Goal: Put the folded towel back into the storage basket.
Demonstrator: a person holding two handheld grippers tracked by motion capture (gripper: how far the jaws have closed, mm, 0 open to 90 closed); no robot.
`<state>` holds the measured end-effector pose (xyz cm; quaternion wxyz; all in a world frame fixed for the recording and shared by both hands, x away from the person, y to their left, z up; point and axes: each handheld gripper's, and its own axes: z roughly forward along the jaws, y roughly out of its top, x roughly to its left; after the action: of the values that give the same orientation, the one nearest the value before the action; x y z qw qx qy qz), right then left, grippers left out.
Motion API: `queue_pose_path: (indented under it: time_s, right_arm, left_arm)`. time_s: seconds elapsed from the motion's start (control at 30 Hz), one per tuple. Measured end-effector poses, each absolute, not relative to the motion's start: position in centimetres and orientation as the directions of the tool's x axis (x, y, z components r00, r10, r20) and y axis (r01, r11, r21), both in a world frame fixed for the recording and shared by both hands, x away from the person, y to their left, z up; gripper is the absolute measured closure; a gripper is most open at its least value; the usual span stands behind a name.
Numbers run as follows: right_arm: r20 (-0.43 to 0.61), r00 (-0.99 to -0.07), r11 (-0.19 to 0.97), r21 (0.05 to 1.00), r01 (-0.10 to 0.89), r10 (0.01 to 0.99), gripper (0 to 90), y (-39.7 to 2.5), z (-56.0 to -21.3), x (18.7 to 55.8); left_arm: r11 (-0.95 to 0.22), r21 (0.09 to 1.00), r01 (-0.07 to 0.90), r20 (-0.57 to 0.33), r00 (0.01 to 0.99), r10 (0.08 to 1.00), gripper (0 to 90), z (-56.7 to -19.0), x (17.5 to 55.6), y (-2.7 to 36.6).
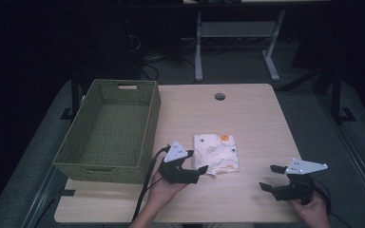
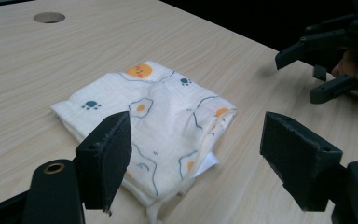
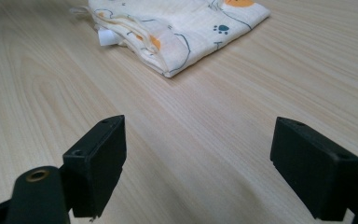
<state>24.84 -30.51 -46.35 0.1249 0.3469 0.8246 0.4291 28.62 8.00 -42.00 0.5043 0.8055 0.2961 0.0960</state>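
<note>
A folded cloth, cream with fried-egg and paw prints, lies flat near the middle of the wooden table, just right of a green woven basket. The left gripper sits at the cloth's near left corner, its jaws spread wide on either side of that corner in the left gripper view without pinching it. The right gripper rests well apart to the right, over bare wood, its jaws also spread and holding nothing. A round hole marks the table's far side.
</note>
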Motion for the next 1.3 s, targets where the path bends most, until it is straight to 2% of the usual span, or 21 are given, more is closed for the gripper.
queue_pose_path:
  time_s: [0.93,1.3]
  right_arm:
    - [0.098,-0.740,0.379,0.810,0.449,0.666,18.0,-30.3,-46.0,24.7]
    - [0.102,-0.740,0.377,0.810,0.450,0.665,18.0,-30.3,-46.0,24.8]
  left_arm:
    - [-0.366,0.827,0.427,-0.166,0.807,0.567,29.9,-42.0,34.2,2.7]
    - [-0.382,0.770,0.511,-0.221,0.775,0.591,34.1,-44.2,36.3,1.5]
